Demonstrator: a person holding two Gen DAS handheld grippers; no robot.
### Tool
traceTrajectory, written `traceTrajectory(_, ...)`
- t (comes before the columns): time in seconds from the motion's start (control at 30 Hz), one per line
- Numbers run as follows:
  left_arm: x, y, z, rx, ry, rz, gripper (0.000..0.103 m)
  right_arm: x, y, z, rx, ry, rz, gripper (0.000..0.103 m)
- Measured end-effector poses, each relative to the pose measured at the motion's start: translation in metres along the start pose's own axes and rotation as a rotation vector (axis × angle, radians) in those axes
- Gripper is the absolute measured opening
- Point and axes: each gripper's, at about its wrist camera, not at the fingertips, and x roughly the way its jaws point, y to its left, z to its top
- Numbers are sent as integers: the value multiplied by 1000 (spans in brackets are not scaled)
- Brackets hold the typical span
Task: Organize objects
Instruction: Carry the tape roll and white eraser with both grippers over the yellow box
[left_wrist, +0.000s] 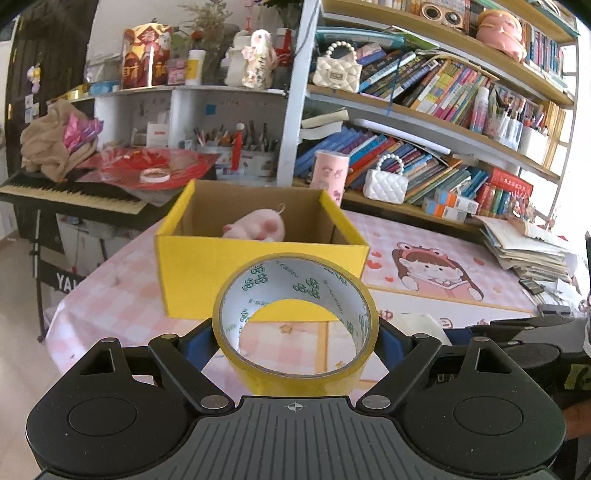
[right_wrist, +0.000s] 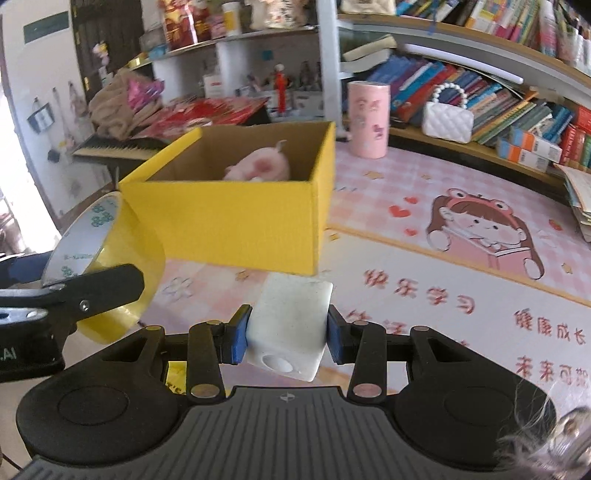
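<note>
The left gripper (left_wrist: 295, 339) is squeezing a tape roll (left_wrist: 295, 321) from both sides. The roll is yellow on the outside and white inside, with small green marks. It is tipped up, so you can look right through its hole. It hangs in the air above the table (left_wrist: 110, 295), just in front of the box (left_wrist: 258, 269). In the right wrist view the same roll (right_wrist: 107, 258) shows at the far left, beside the box's near corner.

The box (right_wrist: 229, 221) is yellow outside and brown inside, and its top is open. A pink plush toy (left_wrist: 258, 225) lies inside it, toward the back.

The right gripper (right_wrist: 286, 332) is clamped on a white block (right_wrist: 291, 325). The block has a round hole in the face nearest the camera. It is held just in front of the box, near its right corner.

The table has a pink checked mat (right_wrist: 443, 277) with a cartoon girl (right_wrist: 484, 232) and red writing on it. Behind the box stands a pink tube (right_wrist: 369, 118). Next to it sits a white purse (right_wrist: 447, 118) with a bead handle. Shelves full of books (left_wrist: 424, 92) fill the right side. Far left, a keyboard (left_wrist: 74, 195) holds red papers and a brown cloth.
</note>
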Motion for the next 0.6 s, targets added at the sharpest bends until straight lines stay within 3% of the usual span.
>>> traceTrajectory(0.6, -28, 41, -11, -6, -26, 3, 88, -5, 55, -11, -31, -1, 14, 39)
